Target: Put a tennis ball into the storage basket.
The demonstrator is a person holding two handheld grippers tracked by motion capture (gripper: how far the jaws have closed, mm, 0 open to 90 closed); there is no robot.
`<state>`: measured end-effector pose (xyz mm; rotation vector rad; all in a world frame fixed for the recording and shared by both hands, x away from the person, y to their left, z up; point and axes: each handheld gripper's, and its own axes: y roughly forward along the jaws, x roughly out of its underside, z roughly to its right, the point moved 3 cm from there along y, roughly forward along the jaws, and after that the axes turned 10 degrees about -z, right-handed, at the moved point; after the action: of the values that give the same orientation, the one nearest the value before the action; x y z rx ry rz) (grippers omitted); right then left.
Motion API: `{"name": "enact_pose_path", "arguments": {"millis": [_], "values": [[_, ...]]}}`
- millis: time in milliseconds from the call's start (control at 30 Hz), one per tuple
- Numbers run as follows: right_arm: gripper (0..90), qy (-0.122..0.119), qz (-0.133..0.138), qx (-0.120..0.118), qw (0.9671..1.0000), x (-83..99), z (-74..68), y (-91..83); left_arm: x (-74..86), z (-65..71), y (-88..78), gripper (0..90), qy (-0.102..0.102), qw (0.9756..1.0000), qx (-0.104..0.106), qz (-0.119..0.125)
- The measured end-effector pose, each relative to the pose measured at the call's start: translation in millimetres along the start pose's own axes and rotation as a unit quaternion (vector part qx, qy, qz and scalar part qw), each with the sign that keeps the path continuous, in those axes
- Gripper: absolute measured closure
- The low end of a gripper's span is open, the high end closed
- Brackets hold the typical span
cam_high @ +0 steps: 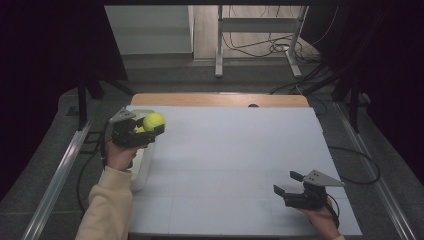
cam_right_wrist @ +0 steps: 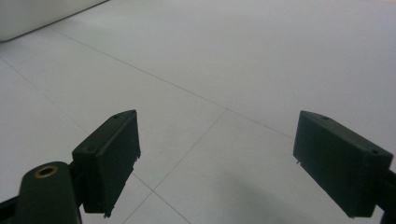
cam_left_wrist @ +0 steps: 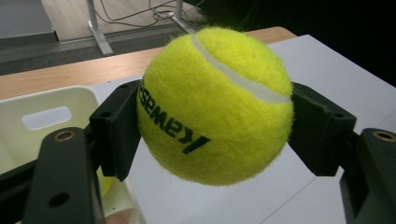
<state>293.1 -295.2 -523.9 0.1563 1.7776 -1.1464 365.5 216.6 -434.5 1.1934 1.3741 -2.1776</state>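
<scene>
Lab-style recording booth

Black curtains (cam_high: 45, 60) enclose a white-topped wooden table (cam_high: 240, 150); loose black cables (cam_high: 270, 47) and grey metal stand legs (cam_high: 218, 60) beyond.

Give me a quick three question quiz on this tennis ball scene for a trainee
1. True or false: the left gripper is shut on the tennis ball.
2. What lies between the jaws of the right gripper? A) a ball B) nothing C) a cable
3. Name the cream-coloured thing beside the left gripper at the table's edge.

Key: 1 true; 2 B; 3 the bin.
</scene>
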Motion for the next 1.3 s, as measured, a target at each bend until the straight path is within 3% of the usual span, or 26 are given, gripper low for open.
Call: {"name": "enact_pose_path", "arguments": {"millis": [1000, 1300], "values": [[15.2, -0.002, -0.002, 0.001, 1.0000, -0.1, 0.1, 0.5, 13.4, -32.1, -29.3, 26.4, -0.028, 0.9989, -0.038, 0.001], [15.2, -0.002, -0.002, 0.001, 1.0000, 0.0, 0.0, 0.6, 17.5, -37.6, -25.5, 26.4, -0.036, 0.9982, -0.044, -0.020]]}}
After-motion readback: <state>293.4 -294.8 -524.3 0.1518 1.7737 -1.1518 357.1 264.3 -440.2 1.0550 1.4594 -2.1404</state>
